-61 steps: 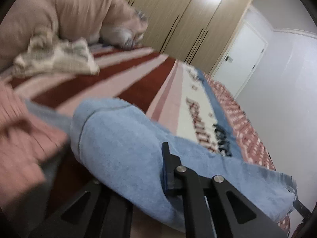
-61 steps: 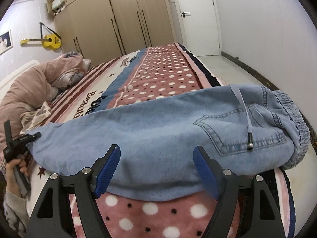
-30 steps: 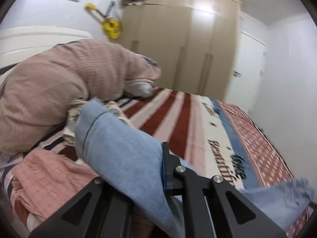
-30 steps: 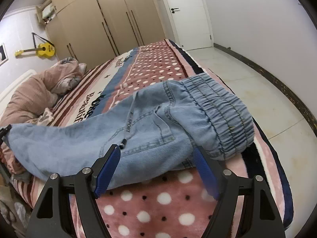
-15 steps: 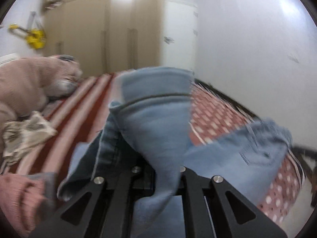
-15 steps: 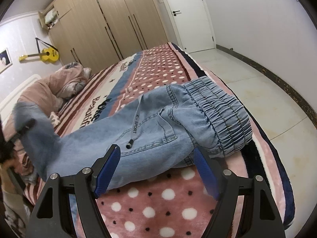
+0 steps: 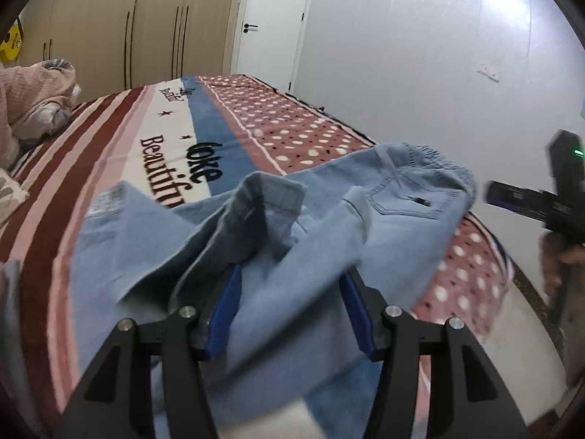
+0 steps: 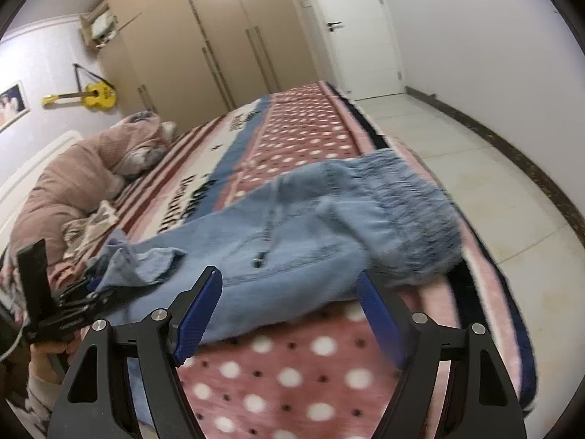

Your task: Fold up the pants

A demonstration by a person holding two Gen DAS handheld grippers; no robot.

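Observation:
Light blue jeans (image 7: 329, 226) lie across the near end of the bed, with the elastic waistband (image 8: 409, 212) at the right. The leg cuffs (image 7: 268, 192) lie folded back over the legs toward the waist. My left gripper (image 7: 290, 305) is open, its blue pads either side of the loose denim, holding nothing. My right gripper (image 8: 289, 314) is open and empty, just short of the jeans' near edge. The left gripper also shows in the right wrist view (image 8: 78, 298), next to the cuffs.
The bed (image 8: 292, 376) has a striped and polka-dot blanket (image 7: 120, 135). A pink duvet (image 8: 73, 179) and crumpled clothes (image 8: 87, 226) lie at the head end. Tiled floor (image 8: 493, 190) runs along the right side. Wardrobes (image 7: 146, 18) and a door (image 7: 274, 22) stand behind.
My left gripper carried the leg cuffs over toward the waist, then opened and let them drop on the jeans. My right gripper stayed open and moved little.

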